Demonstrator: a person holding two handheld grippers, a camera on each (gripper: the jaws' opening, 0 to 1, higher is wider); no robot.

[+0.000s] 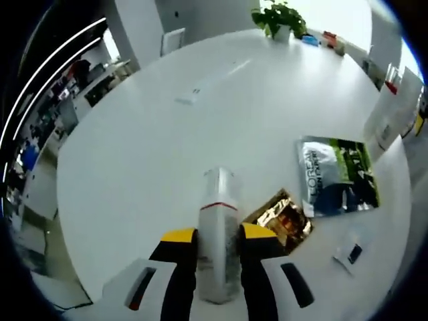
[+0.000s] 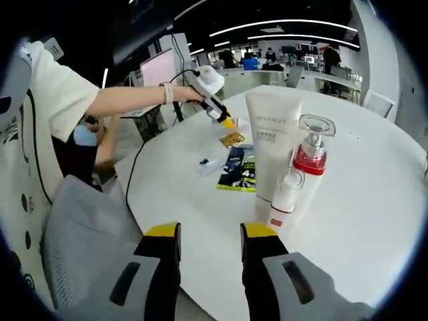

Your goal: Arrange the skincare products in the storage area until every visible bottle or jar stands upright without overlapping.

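Observation:
My left gripper (image 1: 218, 235) is shut on a slim white bottle with a red band (image 1: 219, 200), held just above the round white table (image 1: 140, 147). In the right gripper view a person's hand holds that left gripper (image 2: 224, 119) over the table's far side. My right gripper (image 2: 210, 235) is open and holds nothing, near the table's edge. Ahead of it three things stand upright and close together: a tall white tube (image 2: 273, 137), a clear pump bottle with a red collar (image 2: 311, 155) and a small white bottle with a red label (image 2: 285, 198). The tall white tubes (image 1: 389, 110) appear again at the right edge.
A gold foil packet (image 1: 282, 218) and a green-and-silver sachet pack (image 1: 338, 175) lie flat beside the held bottle; a small white card (image 1: 352, 253) lies nearer. The sachet pack (image 2: 241, 170) is left of the standing group. A potted plant (image 1: 279, 19) stands at the far rim.

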